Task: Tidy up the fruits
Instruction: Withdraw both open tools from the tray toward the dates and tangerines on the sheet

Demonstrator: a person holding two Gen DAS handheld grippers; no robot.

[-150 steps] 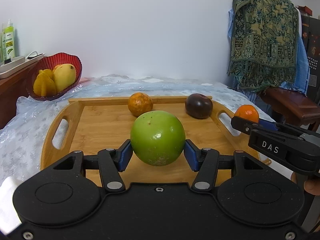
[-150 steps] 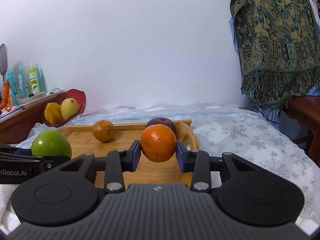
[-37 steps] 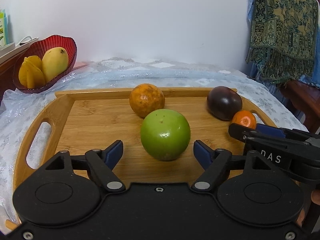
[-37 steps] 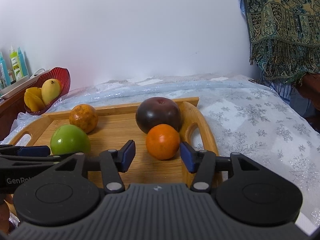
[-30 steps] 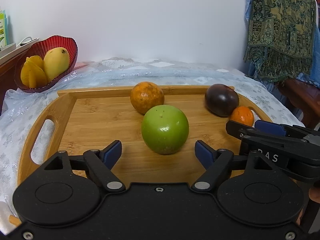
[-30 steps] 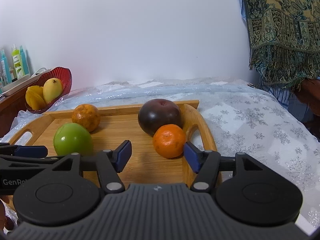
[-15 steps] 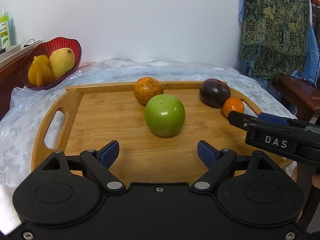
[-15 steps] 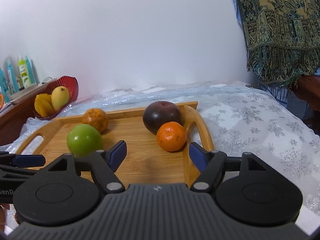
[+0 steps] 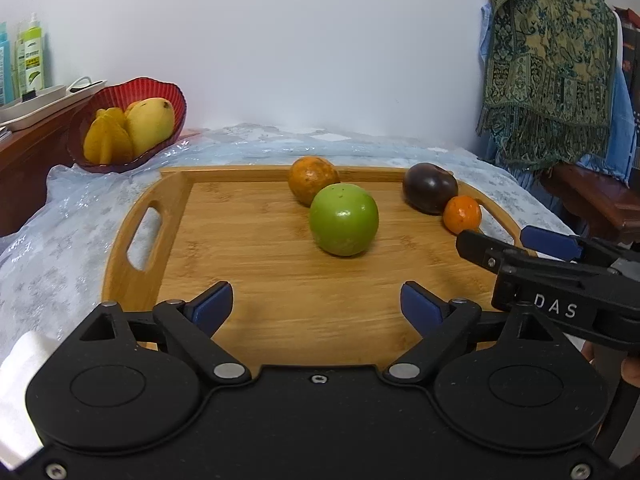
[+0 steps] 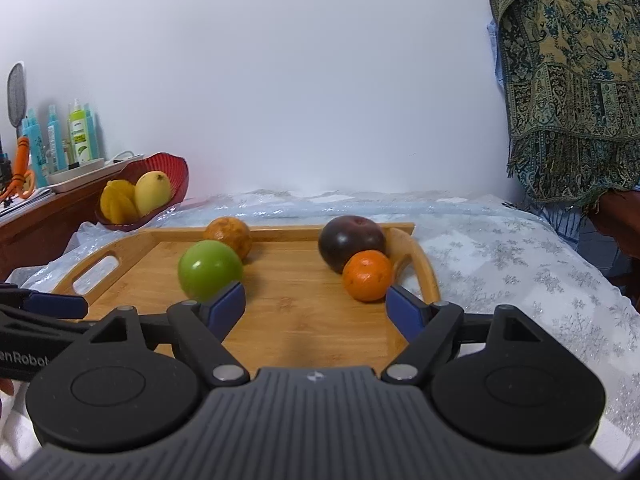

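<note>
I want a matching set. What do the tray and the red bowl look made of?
The tray looks like bamboo: pale honey strips with node marks, matte finish. The red bowl seems glass or clear plastic: translucent, glossy, fluted wall; which one, I cannot tell.

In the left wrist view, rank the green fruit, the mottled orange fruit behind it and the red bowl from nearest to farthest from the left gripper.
From the left gripper, whose empty jaws are opening:
1. Green fruit, mid-tray, straight ahead.
2. Mottled orange fruit, just behind it by the wooden tray's back rim.
3. Red bowl, off the tray, far left, holding yellow fruit.
</note>
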